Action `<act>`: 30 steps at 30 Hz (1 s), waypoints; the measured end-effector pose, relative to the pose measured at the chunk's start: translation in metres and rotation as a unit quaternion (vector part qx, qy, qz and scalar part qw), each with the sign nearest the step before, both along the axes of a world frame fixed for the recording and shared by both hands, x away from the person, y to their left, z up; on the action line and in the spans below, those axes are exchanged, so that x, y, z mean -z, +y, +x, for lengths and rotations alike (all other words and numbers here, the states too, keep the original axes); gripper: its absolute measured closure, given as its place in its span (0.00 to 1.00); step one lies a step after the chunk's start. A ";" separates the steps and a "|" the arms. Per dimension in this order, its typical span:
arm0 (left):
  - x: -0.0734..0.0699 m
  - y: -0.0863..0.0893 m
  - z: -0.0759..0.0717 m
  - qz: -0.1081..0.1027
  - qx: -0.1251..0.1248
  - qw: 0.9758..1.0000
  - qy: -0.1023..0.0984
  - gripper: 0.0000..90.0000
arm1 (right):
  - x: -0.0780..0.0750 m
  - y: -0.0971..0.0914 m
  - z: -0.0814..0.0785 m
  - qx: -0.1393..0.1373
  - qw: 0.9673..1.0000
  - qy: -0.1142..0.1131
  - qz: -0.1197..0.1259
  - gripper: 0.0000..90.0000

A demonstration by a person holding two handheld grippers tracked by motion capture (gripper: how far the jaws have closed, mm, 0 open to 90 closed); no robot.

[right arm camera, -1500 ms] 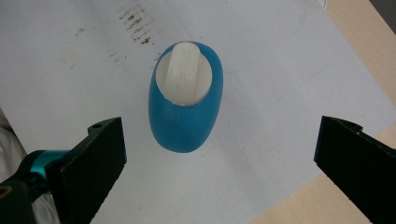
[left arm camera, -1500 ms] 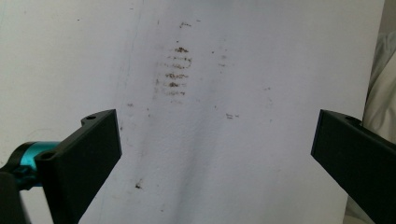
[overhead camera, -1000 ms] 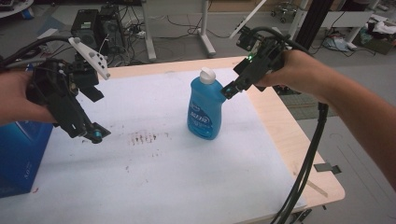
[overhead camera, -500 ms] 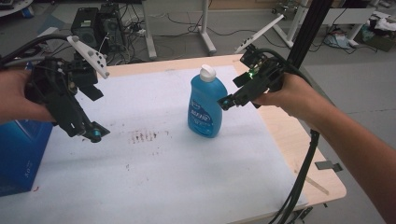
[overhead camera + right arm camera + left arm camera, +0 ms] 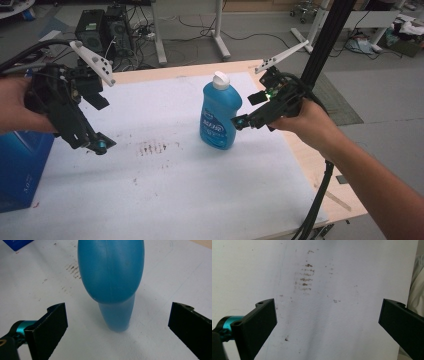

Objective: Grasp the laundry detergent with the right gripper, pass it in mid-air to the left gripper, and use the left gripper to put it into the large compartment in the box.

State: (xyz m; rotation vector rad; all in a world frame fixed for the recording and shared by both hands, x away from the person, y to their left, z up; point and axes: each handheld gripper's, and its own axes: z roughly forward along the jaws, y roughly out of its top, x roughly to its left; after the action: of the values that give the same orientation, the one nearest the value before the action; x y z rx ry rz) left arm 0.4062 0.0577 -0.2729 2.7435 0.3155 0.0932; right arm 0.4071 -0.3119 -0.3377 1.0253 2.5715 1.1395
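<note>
A blue dish-soap bottle [image 5: 220, 117] with a white cap stands upright near the middle of the white mat [image 5: 175, 195]. My right gripper [image 5: 247, 110] is open just to its right, level with the bottle's lower half and apart from it. In the right gripper view the bottle [image 5: 111, 272] stands straight ahead, beyond the wide-apart jaws of the right gripper [image 5: 117, 325]. My left gripper [image 5: 100, 123] hovers open over the mat's left side with nothing in it. In the left gripper view the left gripper [image 5: 328, 320] looks down on brown stains [image 5: 305, 277].
A blue box [image 5: 20, 170] sits at the table's left edge, its corner showing in the right gripper view [image 5: 17, 243]. Brown smears [image 5: 152, 147] mark the mat left of the bottle. The wooden table edge [image 5: 305, 160] runs along the right. A black pole [image 5: 325, 45] rises behind the right hand.
My right gripper has come down from beside the bottle's cap to its lower body, moving toward the near side. The left gripper has barely moved.
</note>
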 end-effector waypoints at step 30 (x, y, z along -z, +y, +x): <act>0.004 0.002 0.004 -0.002 -0.003 1.000 0.003 0.02 | 0.041 0.021 0.013 0.006 0.999 -0.025 0.047 0.02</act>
State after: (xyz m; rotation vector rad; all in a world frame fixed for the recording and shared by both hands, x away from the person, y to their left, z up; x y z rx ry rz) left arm 0.4102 0.0597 -0.2767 2.7403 0.3241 0.0849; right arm 0.4206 -0.2910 -0.3790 1.0164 2.4909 1.2778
